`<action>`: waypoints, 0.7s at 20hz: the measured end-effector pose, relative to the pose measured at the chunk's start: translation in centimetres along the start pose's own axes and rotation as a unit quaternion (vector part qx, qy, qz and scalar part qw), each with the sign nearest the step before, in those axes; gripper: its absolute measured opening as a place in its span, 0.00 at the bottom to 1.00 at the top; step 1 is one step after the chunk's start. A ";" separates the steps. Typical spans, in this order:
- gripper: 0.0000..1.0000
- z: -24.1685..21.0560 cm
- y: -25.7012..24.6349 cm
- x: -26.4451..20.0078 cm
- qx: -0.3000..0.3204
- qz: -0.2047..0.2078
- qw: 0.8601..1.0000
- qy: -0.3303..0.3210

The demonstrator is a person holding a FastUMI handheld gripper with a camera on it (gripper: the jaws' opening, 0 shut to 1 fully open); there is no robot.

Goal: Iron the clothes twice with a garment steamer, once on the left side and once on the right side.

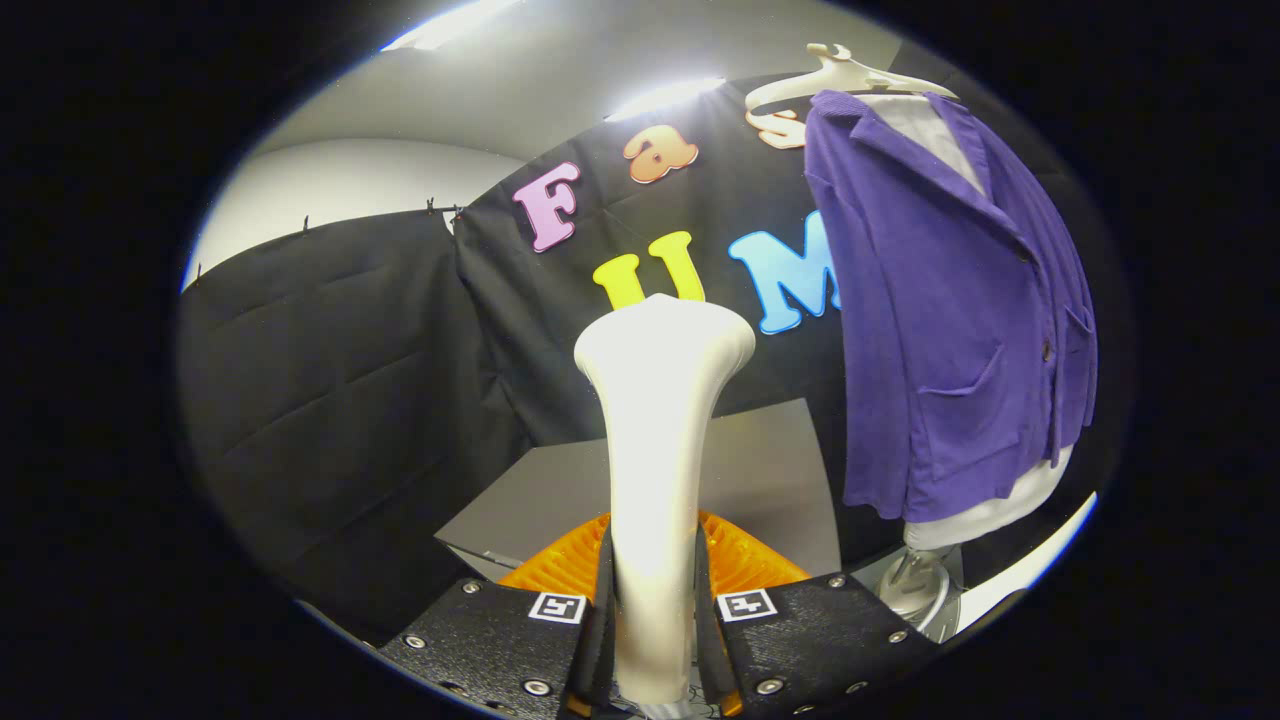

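Two jaws of the gripper (655,610) are clamped on the handle of the white plastic garment steamer (657,440), holding it upright with its head free for ironing. The purple knit jacket (940,320) hangs well apart on a white hanger (835,75), above the grey desk (760,470), so both sides stay reachable.

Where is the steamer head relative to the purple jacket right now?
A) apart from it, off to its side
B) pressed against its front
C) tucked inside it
A: the steamer, clamped between the tongs, stands clear of the purple jacket, with booth wall showing between them.
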State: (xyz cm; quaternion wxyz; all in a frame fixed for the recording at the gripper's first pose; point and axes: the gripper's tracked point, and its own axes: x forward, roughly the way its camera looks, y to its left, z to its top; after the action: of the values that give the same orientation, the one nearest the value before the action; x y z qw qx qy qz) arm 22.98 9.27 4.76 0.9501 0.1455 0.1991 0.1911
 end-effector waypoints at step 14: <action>0.33 1.9 -4.5 -15.3 -0.009 -0.060 0.990 -0.131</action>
State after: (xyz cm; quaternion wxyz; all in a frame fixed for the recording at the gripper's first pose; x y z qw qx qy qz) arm 12.25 -1.55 9.73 0.9790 0.1486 0.0797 0.1149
